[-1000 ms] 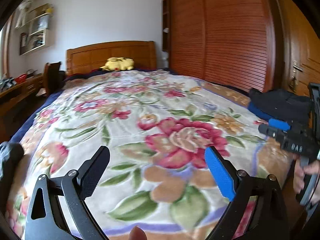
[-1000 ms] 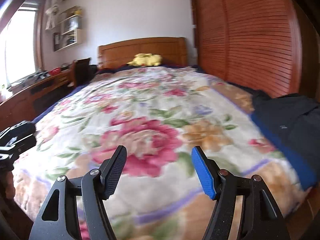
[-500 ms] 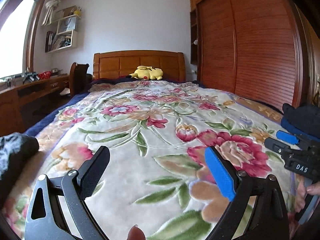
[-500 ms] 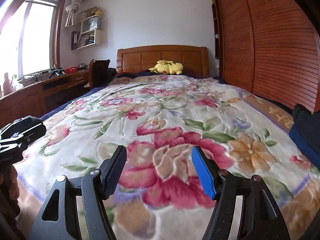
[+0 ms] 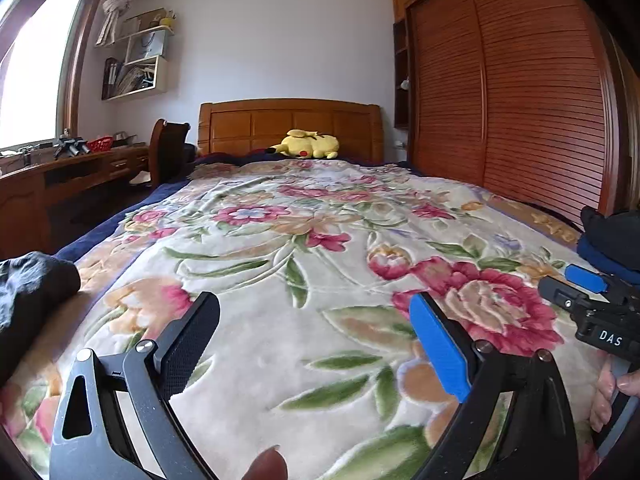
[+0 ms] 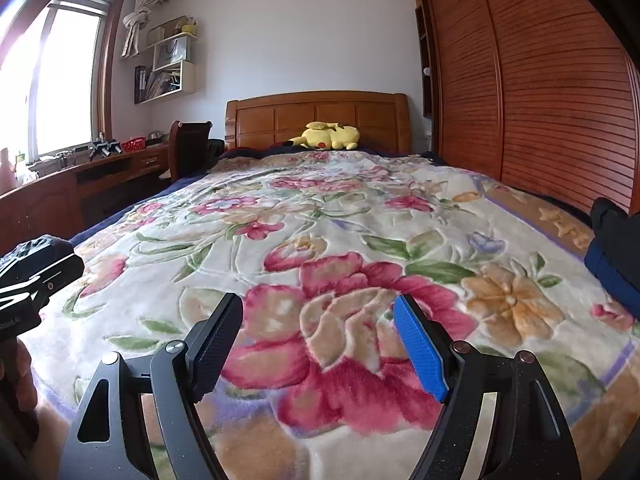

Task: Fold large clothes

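— Since both your claws hang empty over the floral blanket, where can this slip?

— Your left gripper stands wide with nothing between its pads; your right gripper is opening, equally bare. The clothes lie apart: one dark bundle at the blanket's left edge, one dark garment at its right. Reach carelessly and you could pinch the plush blanket along with the cloth.

— Count?

— Two grippers, two dark heaps, one blanket, one yellow plush toy far off by the headboard.
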`<state>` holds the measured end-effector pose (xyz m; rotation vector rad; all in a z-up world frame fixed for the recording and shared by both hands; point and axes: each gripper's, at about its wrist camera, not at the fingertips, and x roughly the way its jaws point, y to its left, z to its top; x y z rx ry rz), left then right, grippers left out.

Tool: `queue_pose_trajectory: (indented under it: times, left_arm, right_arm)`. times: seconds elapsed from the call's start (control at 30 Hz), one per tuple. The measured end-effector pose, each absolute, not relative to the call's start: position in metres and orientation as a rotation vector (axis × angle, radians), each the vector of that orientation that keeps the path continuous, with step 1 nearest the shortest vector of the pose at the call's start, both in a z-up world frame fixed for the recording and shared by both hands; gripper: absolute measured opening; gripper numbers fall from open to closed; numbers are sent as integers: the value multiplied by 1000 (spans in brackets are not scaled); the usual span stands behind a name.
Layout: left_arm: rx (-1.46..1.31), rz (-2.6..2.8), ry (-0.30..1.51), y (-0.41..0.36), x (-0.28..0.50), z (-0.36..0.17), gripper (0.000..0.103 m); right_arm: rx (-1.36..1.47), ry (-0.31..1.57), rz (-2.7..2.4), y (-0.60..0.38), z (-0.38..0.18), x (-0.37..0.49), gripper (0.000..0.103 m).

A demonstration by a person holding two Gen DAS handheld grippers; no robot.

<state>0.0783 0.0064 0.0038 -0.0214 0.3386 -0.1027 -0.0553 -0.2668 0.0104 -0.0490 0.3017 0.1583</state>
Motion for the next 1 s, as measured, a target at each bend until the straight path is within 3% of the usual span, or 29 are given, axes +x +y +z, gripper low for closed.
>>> queue_pose_trajectory:
  times: [1.0]
  left_arm:
    - [-4,-76,314,6,71,1,96]
  right_arm:
    - [-30,284,180,-252,3,-41,79]
